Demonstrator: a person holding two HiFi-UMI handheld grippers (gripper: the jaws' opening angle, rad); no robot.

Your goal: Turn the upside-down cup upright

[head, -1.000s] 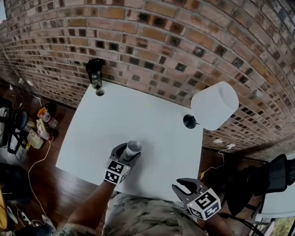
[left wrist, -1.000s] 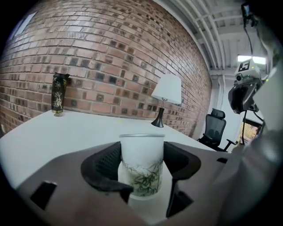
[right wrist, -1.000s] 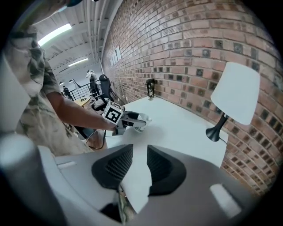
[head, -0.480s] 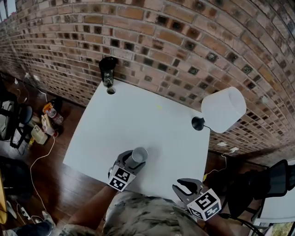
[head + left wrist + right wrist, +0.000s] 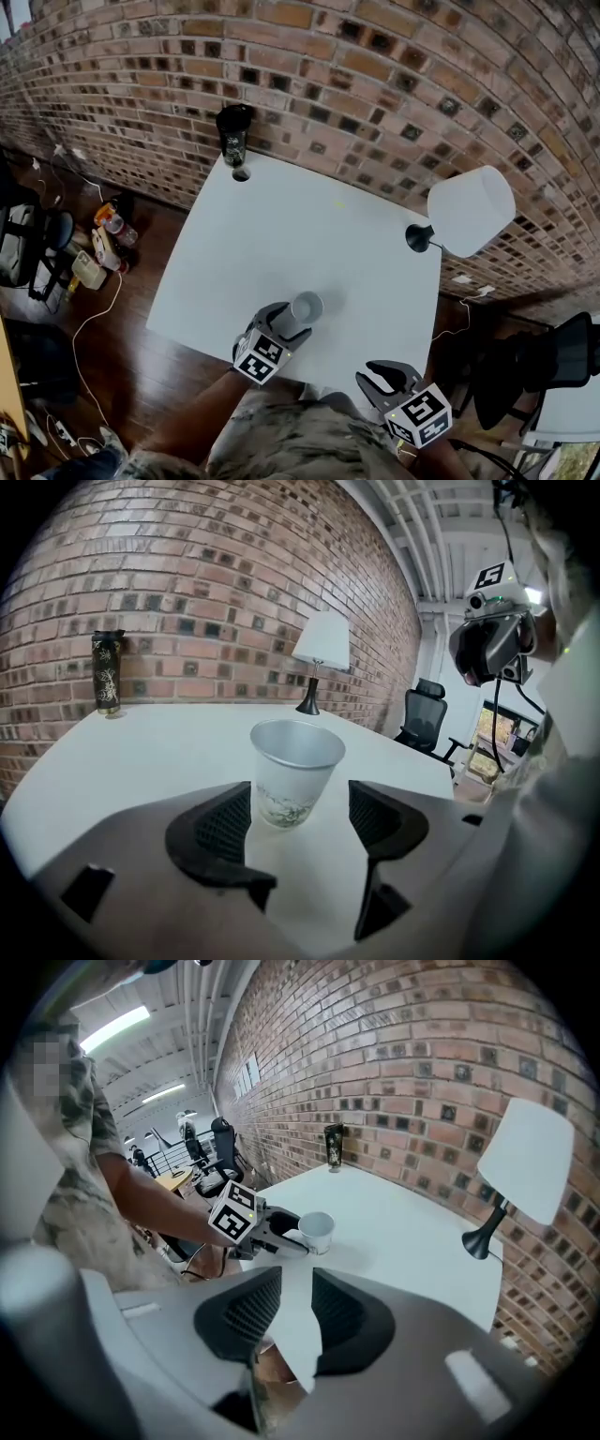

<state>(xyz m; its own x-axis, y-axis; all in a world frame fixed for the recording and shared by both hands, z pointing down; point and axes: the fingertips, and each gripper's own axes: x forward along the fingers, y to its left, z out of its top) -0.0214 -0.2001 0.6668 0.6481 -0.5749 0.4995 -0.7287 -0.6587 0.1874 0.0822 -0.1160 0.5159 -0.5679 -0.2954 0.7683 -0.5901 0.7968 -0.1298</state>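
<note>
Cup (image 5: 296,771) upright on table (image 5: 281,225) | left gripper (image 5: 300,808) jaws wide, flanking, unclamped: likely done | right gripper (image 5: 295,1290) narrowly parted, empty, idle.

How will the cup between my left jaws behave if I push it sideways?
The cup looks thin-walled and empty, so probably light and easy to crush. It narrows to a small base under a wide mouth, so a high push would likely tip it; low, it may slide on the smooth table.
</note>
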